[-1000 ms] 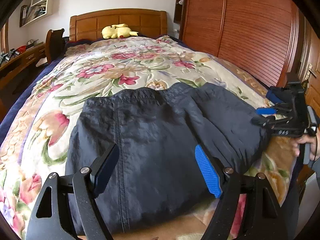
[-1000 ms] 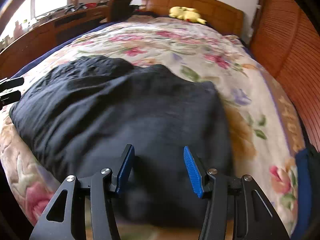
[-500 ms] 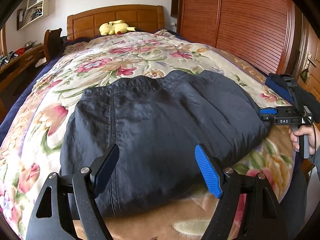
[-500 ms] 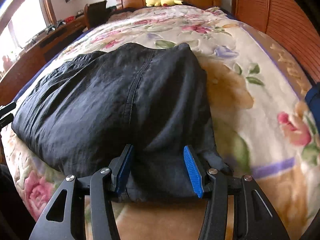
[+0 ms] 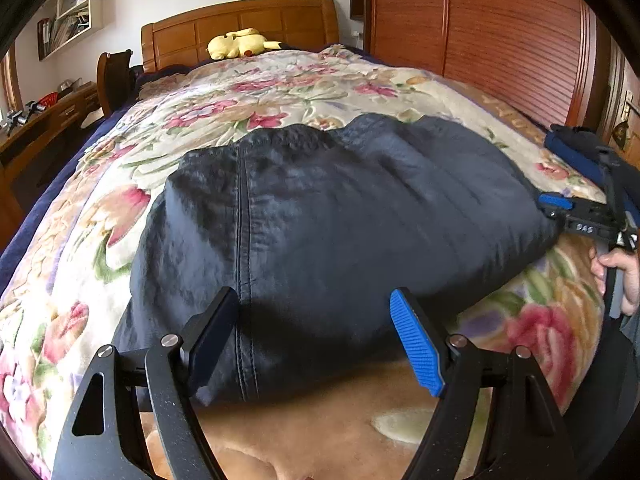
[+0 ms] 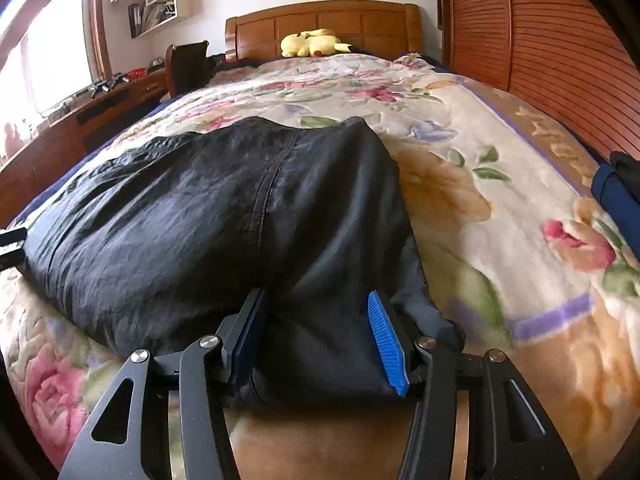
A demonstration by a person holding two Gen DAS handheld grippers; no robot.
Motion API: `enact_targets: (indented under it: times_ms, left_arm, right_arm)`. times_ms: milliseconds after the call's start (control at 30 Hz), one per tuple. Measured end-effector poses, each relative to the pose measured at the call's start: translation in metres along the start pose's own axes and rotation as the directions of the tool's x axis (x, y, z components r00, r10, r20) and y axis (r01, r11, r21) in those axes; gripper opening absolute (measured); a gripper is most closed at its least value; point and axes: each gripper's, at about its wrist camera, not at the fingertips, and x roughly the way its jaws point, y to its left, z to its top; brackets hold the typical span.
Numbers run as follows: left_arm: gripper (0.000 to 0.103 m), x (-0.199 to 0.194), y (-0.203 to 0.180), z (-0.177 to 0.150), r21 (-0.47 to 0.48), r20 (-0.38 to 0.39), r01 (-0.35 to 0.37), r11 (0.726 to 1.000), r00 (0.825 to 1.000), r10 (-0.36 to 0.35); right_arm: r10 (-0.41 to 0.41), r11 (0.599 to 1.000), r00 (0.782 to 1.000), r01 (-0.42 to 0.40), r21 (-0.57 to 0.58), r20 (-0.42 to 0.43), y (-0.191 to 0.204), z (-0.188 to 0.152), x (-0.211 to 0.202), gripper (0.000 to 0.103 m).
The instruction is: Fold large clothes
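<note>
A dark navy jacket (image 5: pixel 340 216) lies folded into a broad bundle on the floral bedspread (image 5: pixel 280 92); it also shows in the right wrist view (image 6: pixel 208 216). My left gripper (image 5: pixel 316 344) is open, its jaws astride the jacket's near left edge by a vertical seam. My right gripper (image 6: pixel 316 332) is open, with the jacket's near right corner lying between its jaws. In the left wrist view the right gripper (image 5: pixel 560 204) sits at the jacket's right end, held by a hand (image 5: pixel 616 276).
A yellow plush toy (image 5: pixel 238 42) lies by the wooden headboard (image 5: pixel 240 26). A wooden slatted wardrobe (image 5: pixel 500 40) runs along the right side. A desk (image 6: pixel 100 100) and chair (image 6: pixel 186 66) stand on the left. A blue and black item (image 6: pixel 618 188) lies at the bed's right edge.
Both grippers have dropped lower and come in to the jacket's near edge. The right gripper's jaws now straddle the jacket's corner. The jacket lies flatter.
</note>
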Motion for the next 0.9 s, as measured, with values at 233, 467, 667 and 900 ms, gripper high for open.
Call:
enact_targets:
  times_ms: [233, 467, 667, 900]
  left_arm:
    - [0.079, 0.013, 0.003, 0.002, -0.025, -0.059, -0.007, 1.0, 0.998, 0.006]
    - [0.08, 0.016, 0.0, -0.001, -0.006, -0.074, -0.023, 1.0, 0.997, 0.023]
    - [0.08, 0.015, 0.005, -0.002, -0.008, -0.078, -0.001, 1.0, 0.997, 0.0]
    - [0.08, 0.013, 0.011, -0.003, -0.017, -0.077, 0.019, 1.0, 0.997, -0.021]
  right_arm:
    - [0.004, 1.0, 1.0, -0.004, 0.003, 0.003, -0.004, -0.002, -0.002, 0.054]
    - [-0.037, 0.999, 0.996, 0.034, -0.038, -0.075, 0.004, 0.011, -0.006, 0.055]
    - [-0.073, 0.997, 0.991, 0.074, 0.007, -0.11, -0.002, 0.027, -0.024, 0.056]
    - [-0.101, 0.986, 0.991, 0.111, 0.123, -0.087, -0.021, 0.042, -0.036, 0.056]
